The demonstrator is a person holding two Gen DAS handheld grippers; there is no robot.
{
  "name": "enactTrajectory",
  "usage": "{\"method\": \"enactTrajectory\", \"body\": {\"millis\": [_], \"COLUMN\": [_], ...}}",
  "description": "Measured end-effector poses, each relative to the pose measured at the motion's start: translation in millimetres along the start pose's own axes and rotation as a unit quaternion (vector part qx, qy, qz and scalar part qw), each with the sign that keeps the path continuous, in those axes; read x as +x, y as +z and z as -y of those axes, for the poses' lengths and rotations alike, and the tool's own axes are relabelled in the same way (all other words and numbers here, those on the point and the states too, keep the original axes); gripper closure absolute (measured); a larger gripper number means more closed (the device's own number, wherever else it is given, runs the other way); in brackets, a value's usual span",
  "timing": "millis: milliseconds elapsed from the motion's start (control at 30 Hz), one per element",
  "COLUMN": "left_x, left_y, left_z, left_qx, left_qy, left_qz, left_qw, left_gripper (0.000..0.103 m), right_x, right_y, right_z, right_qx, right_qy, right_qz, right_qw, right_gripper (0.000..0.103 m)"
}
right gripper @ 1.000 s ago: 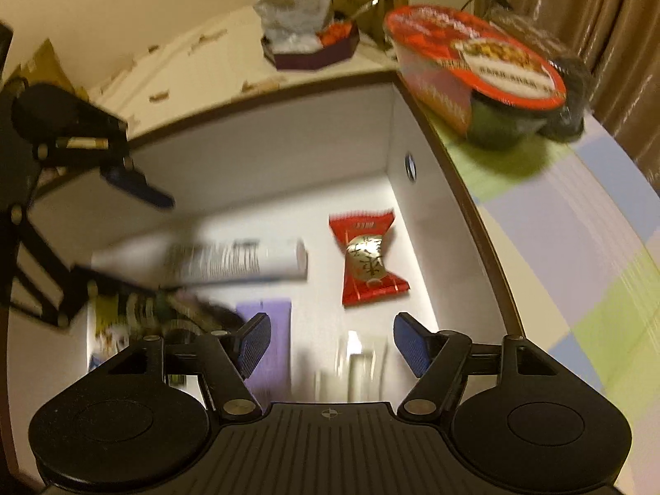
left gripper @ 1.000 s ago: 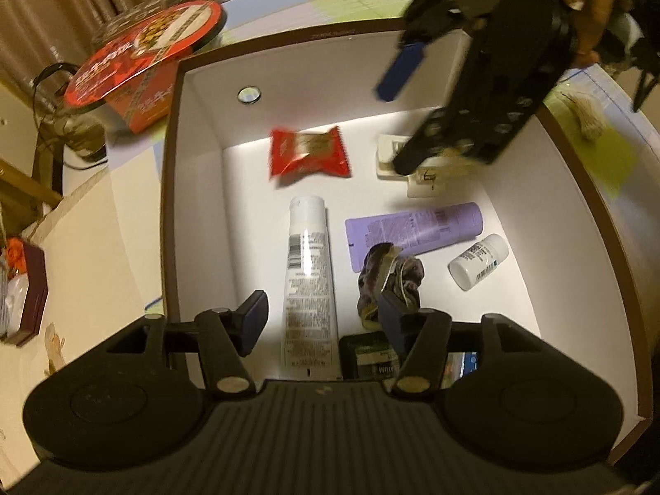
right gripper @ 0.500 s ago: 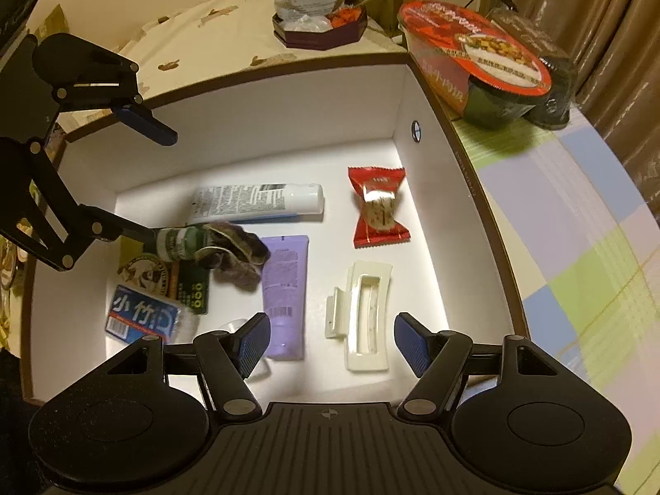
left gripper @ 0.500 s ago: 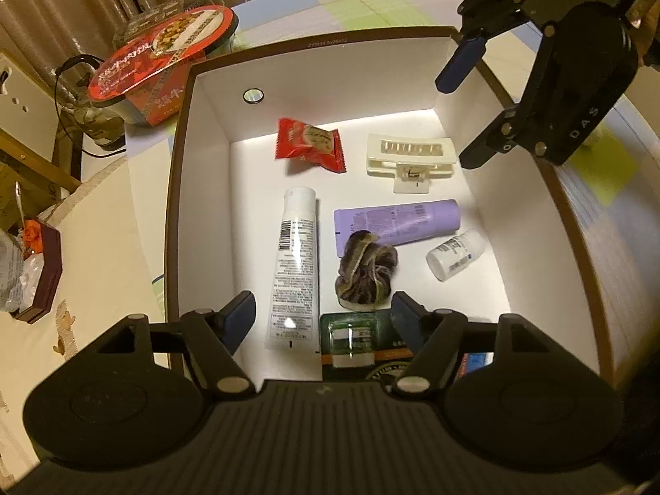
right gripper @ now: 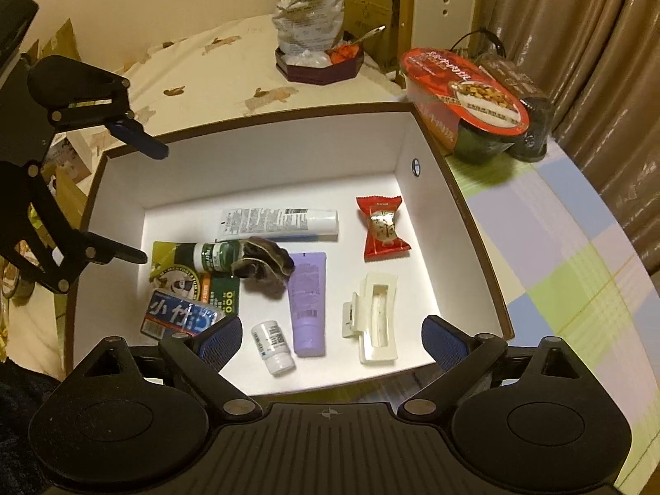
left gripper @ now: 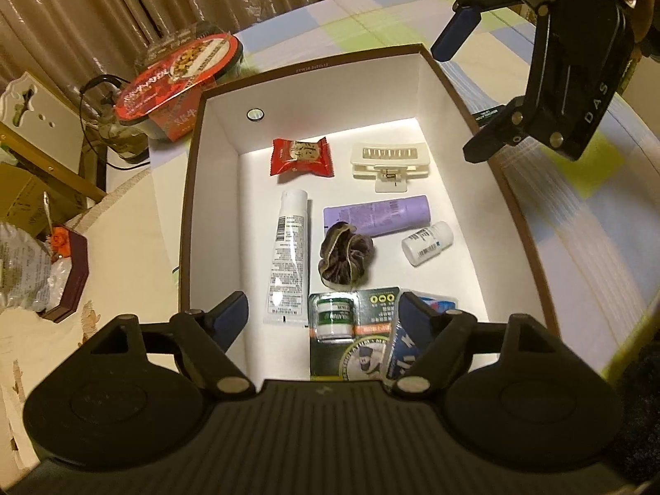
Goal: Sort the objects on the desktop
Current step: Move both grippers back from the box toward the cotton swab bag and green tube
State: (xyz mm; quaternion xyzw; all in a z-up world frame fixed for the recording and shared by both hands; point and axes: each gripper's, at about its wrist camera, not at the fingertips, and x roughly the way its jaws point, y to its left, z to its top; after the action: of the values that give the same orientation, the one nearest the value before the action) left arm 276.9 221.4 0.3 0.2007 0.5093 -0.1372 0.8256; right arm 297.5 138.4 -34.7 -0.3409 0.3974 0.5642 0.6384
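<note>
A brown-rimmed white box (left gripper: 194,189) (right gripper: 474,222) holds a red snack packet (left gripper: 301,156) (right gripper: 383,227), a cream hair clip (left gripper: 390,161) (right gripper: 373,317), a white tube (left gripper: 288,255) (right gripper: 280,220), a purple tube (left gripper: 377,214) (right gripper: 307,301), a dark scrunchie (left gripper: 346,255) (right gripper: 264,266), a small white bottle (left gripper: 427,243) (right gripper: 274,346), a green carded jar (left gripper: 334,317) (right gripper: 214,258) and a blue pack (right gripper: 177,317). My left gripper (left gripper: 321,315) (right gripper: 140,202) hangs open above the box's near end. My right gripper (right gripper: 330,338) (left gripper: 466,95) is open over the opposite edge. Both are empty.
A red-lidded noodle bowl (left gripper: 177,78) (right gripper: 466,95) stands beside the box on the checked tablecloth (right gripper: 557,255). A dark tray with a crumpled bag (right gripper: 317,49) (left gripper: 37,264) sits on the cream cloth further off. Curtains hang behind.
Both grippers have risen and drawn back from the box, so more of it shows. The hair clip now lies in the box where the right gripper had been.
</note>
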Motion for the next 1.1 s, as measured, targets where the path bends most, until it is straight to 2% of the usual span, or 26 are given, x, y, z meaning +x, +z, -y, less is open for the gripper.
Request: {"method": "enactTrajectory", "body": {"millis": [200,633,1100], "left_x": [-18.7,-49.8,-75.5], "left_y": [-8.7,-27.6,-48.6], "left_z": [15.1,54.5,107.9], "left_qx": [0.001,-0.009,-0.057], "left_qy": [0.018,0.041,0.06], "left_qz": [0.005,0.011,0.001], "left_qw": [0.9998,0.9991,0.9965], "left_gripper": [0.02,0.02,0.019], "right_x": [-16.4,-51.8,-81.4], "right_y": [-9.7,-44.6,-93.6], "right_z": [-10.2,-33.8,-44.1], "right_qx": [0.007,-0.004,-0.023], "right_qy": [-0.002,-0.003,0.014], "right_qz": [0.014,0.036,0.05], "right_qw": [1.0,0.999,0.998], "right_gripper": [0.007,0.007,0.007]}}
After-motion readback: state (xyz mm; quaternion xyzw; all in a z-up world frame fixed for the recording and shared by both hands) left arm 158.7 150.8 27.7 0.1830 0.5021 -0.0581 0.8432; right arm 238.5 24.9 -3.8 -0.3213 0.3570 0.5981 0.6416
